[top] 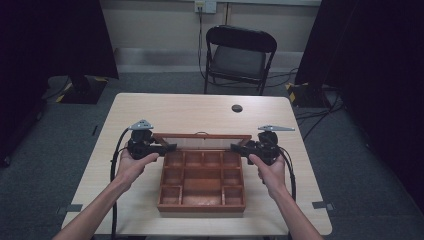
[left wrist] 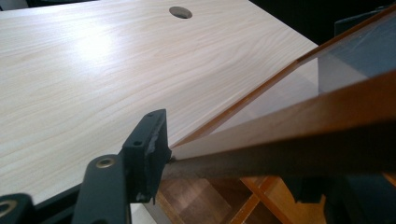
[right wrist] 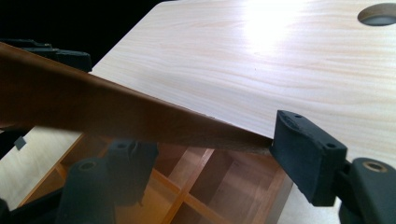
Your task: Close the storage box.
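The lid (top: 202, 141) is up — box (top: 202, 184) open, compartments bare. Both grippers, left (top: 167, 147) and right (top: 239, 147), bracket its corners, jaws slack; letting go remains.

There are two claws, a left claw (top: 172, 147) and a right claw (top: 234, 147), one wooden compartment box (top: 202, 185) with one glass-paned lid (top: 202, 141), one desk (top: 165, 107), and one chair (top: 239, 57).

Grey carpet (top: 60, 150), blk chair (top: 239, 57), beige wall (top: 160, 25), blk curtains (top: 55, 40)
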`<state>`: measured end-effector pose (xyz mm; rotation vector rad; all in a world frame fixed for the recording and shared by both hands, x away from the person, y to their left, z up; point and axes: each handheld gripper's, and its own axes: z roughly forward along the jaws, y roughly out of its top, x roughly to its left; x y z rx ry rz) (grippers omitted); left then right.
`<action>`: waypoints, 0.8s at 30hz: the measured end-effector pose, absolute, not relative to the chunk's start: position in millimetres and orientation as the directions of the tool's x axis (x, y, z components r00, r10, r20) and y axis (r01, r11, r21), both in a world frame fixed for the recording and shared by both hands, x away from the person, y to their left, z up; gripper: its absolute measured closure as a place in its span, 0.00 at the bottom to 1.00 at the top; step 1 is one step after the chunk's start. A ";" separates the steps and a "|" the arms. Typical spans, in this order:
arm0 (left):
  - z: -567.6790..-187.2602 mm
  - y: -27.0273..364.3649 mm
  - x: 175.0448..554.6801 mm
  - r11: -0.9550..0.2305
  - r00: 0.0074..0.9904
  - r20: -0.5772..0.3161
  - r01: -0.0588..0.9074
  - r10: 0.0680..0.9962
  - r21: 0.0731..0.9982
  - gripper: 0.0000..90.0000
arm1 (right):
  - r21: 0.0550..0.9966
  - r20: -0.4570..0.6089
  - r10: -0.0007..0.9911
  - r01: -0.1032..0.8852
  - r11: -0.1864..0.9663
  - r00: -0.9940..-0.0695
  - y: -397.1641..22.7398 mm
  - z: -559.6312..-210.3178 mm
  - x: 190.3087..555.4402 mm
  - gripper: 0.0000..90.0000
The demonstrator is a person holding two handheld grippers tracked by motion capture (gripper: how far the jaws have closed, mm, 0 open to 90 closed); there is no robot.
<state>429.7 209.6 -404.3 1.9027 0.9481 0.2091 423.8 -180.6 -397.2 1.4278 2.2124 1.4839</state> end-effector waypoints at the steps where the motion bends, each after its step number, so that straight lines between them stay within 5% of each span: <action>1: -404.2 209.4 428.7 -0.233 0.680 -0.238 0.525 0.694 0.818 0.42 | 0.770 0.379 0.748 0.634 0.073 -0.546 -180.6 -397.5 422.7 0.34; 11: -408.7 209.3 425.1 -0.224 0.671 -0.256 0.542 0.696 0.810 0.20 | 0.761 0.369 0.744 0.640 0.101 -0.557 -181.1 -401.4 415.4 0.32; 24: -411.6 208.7 423.8 -0.242 0.679 -0.254 0.545 0.689 0.803 0.20 | 0.728 0.369 0.758 0.674 0.124 -0.538 -188.6 -410.1 405.9 0.28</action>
